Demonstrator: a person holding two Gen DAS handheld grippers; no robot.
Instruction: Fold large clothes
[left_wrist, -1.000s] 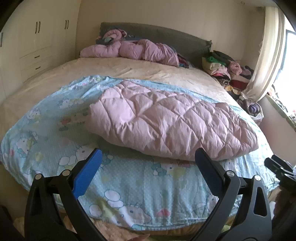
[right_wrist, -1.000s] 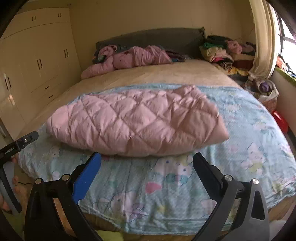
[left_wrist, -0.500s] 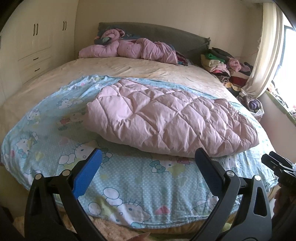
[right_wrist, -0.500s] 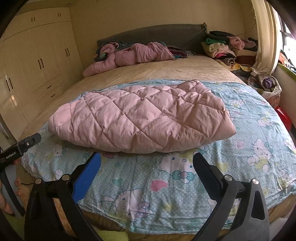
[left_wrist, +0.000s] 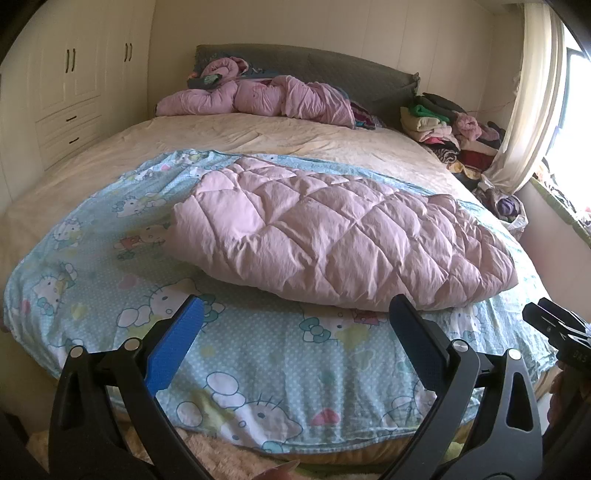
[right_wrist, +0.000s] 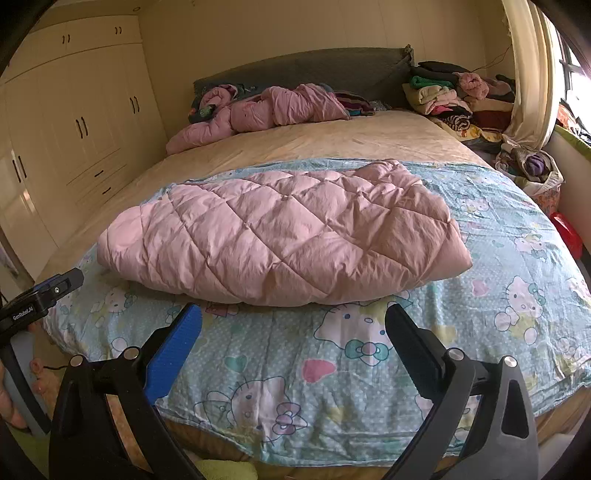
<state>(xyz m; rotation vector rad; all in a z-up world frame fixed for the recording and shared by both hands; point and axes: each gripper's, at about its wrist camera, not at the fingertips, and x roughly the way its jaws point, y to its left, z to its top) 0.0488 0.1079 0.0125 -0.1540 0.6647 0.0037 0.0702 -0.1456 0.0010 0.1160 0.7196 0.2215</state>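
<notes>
A pink quilted padded garment (left_wrist: 332, 236) lies folded in a wide bundle on a light blue cartoon-print sheet (left_wrist: 258, 354) over the foot of the bed; it also shows in the right wrist view (right_wrist: 280, 236). My left gripper (left_wrist: 293, 317) is open and empty, in front of the garment's near edge. My right gripper (right_wrist: 291, 328) is open and empty, also short of the garment above the sheet (right_wrist: 332, 369). The right gripper's body shows at the left view's right edge (left_wrist: 561, 328); the left gripper's body shows at the right view's left edge (right_wrist: 40, 299).
A second pink padded item (left_wrist: 258, 99) lies against the grey headboard (left_wrist: 332, 70). A pile of clothes (left_wrist: 454, 129) sits at the bed's far right by the curtain (left_wrist: 532, 92). Cream wardrobes (right_wrist: 74, 129) stand on the left. A red object (right_wrist: 567, 236) lies right of the bed.
Both grippers have drawn a little closer to the bed and garment. The jaws stayed open. The garment has not moved.
</notes>
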